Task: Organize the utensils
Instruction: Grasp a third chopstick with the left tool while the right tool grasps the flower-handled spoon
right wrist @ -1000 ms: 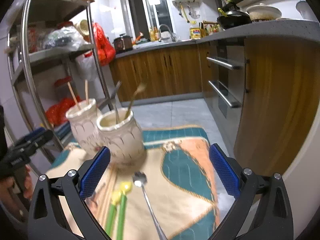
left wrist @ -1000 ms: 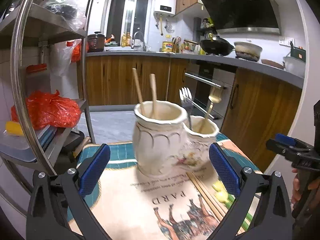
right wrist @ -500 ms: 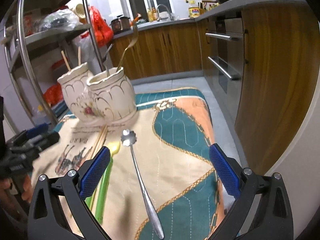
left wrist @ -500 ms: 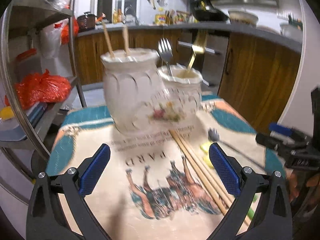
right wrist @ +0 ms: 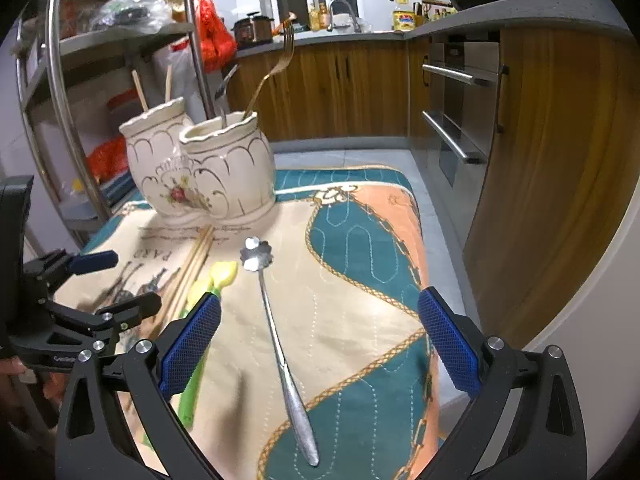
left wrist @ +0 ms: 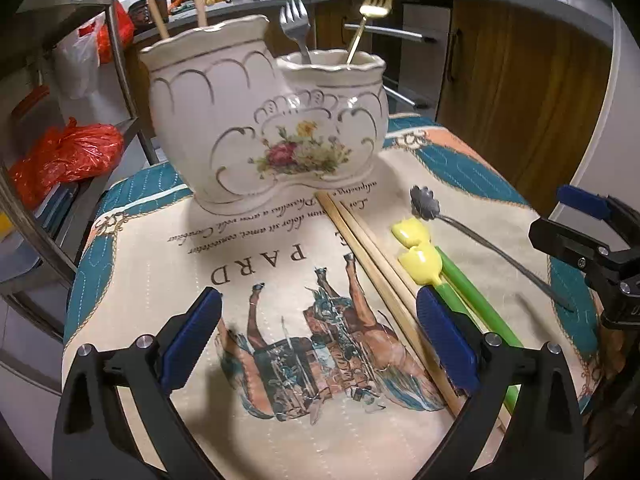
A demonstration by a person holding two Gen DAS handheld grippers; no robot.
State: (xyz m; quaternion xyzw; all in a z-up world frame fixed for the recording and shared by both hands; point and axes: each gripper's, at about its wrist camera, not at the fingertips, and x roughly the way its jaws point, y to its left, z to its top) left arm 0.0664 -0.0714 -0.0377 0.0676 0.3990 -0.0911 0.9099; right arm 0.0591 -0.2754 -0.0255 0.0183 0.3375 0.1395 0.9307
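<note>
A cream two-pot ceramic holder (left wrist: 264,128) (right wrist: 200,168) stands on a printed cloth. Its taller pot holds two wooden chopsticks (left wrist: 154,10), its shorter pot a silver fork (left wrist: 296,20) and a gold fork (left wrist: 368,8). Flat on the cloth lie a pair of chopsticks (left wrist: 376,276) (right wrist: 188,272), two green-handled spoons with yellow bowls (left wrist: 420,260) (right wrist: 220,276) and a silver flower-bowl spoon (left wrist: 480,240) (right wrist: 276,328). My left gripper (left wrist: 320,344) is open above the cloth, its right finger beside the chopsticks. My right gripper (right wrist: 316,348) is open over the silver spoon's handle.
The cloth (right wrist: 360,240) covers a small table with drop-offs on every side. A steel shelf rack (left wrist: 116,60) with red bags stands to the left. Wooden kitchen cabinets (right wrist: 560,160) and an oven run along the right and back.
Both grippers have tilted down and moved in toward the cloth, so the holder and the loose utensils now sit larger and closer in each view. Nothing has been grasped.
</note>
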